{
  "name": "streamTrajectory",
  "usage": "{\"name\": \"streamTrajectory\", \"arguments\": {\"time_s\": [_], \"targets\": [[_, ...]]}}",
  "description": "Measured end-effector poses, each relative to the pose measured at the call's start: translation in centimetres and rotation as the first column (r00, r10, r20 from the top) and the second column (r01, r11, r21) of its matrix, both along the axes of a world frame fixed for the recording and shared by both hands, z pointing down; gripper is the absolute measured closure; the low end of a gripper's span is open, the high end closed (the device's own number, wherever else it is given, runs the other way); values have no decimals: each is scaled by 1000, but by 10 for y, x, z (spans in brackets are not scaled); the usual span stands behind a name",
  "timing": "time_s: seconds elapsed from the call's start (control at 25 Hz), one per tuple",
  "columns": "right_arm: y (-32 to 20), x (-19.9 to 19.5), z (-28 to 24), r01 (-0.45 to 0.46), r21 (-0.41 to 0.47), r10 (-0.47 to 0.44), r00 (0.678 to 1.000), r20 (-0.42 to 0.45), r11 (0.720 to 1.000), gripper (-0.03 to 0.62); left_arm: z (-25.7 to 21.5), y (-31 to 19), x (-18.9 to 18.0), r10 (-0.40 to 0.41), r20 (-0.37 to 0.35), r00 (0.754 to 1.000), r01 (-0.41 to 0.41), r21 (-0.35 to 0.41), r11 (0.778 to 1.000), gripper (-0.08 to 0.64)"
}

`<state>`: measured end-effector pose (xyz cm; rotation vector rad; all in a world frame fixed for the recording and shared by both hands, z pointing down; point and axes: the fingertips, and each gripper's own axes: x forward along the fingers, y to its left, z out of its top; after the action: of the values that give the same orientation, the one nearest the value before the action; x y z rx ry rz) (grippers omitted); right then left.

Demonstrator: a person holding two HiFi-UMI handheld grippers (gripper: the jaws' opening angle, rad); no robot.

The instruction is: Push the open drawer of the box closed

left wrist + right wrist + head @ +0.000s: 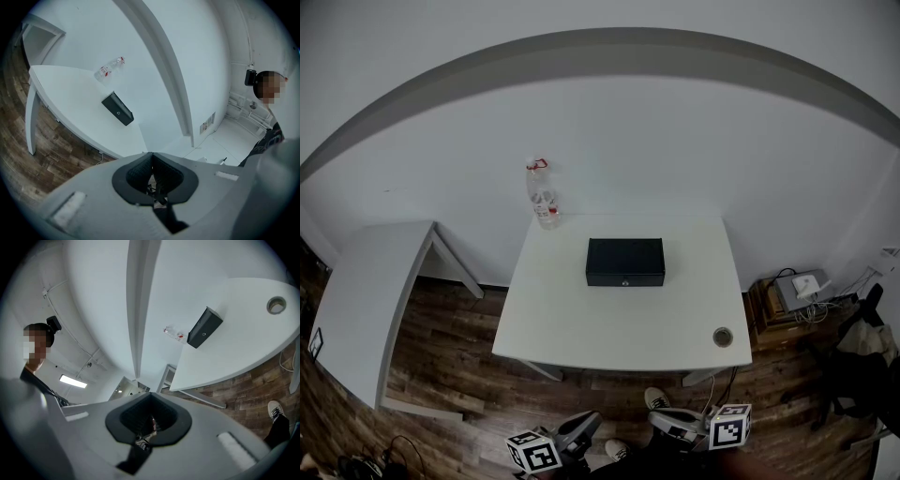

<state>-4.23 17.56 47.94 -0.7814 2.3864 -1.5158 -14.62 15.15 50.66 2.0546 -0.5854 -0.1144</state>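
A black box (624,261) lies on the far middle of a white table (609,328), its front face with a small knob turned toward me. From this distance I cannot tell how far its drawer stands out. The box also shows small in the left gripper view (117,108) and the right gripper view (204,327). Both grippers hang low by my body, well short of the table's near edge. My left gripper (579,429) (152,157) is shut with nothing in it. My right gripper (664,420) (149,397) is shut and empty too.
A clear plastic bottle (543,199) stands at the table's far left corner. A round cable hole (723,337) sits in the near right corner. A second grey table (366,300) stands to the left, a low stand with devices (797,291) to the right. The floor is wood.
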Motion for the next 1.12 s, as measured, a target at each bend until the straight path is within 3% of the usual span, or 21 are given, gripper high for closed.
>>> {"name": "streamTrajectory", "arguments": {"time_s": [1.12], "targets": [[3,5,1,-5,3,5,1000,-27,1000,589,4,4,8,-1,-28,1000,0,-24,1000,558]]}}
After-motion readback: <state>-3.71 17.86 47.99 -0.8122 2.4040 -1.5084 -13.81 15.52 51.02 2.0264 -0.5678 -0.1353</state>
